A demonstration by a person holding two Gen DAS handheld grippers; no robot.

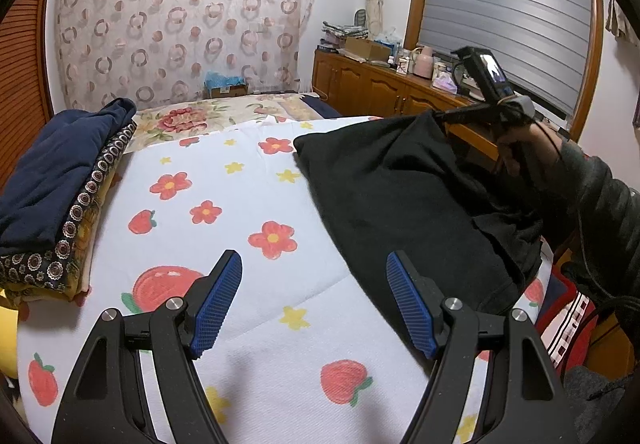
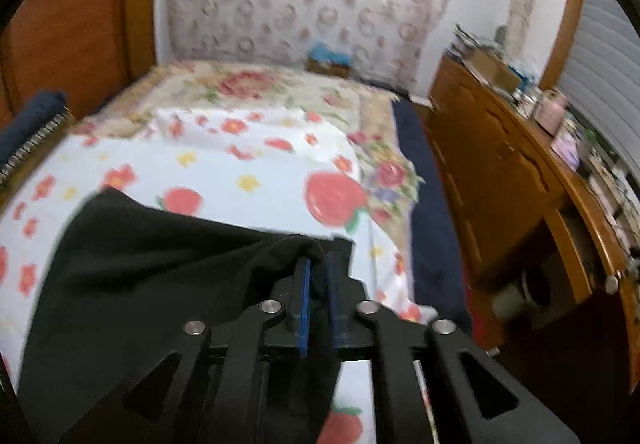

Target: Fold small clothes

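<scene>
Left wrist view: black garment [image 1: 400, 196] lengthwise toward the clamped right tool [image 1: 440, 115]; left tool [image 1: 314, 304] wide open, empty.

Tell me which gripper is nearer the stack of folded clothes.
Left. The left gripper hangs open over the bedsheet beside the stack of folded clothes; the right gripper clamps the black garment across the bed.

Garment [image 1: 400, 196] on sheet [image 1: 248, 308], right side; folded stack [image 1: 60, 196] far left; cabinet [image 1: 372, 84] far right.
</scene>
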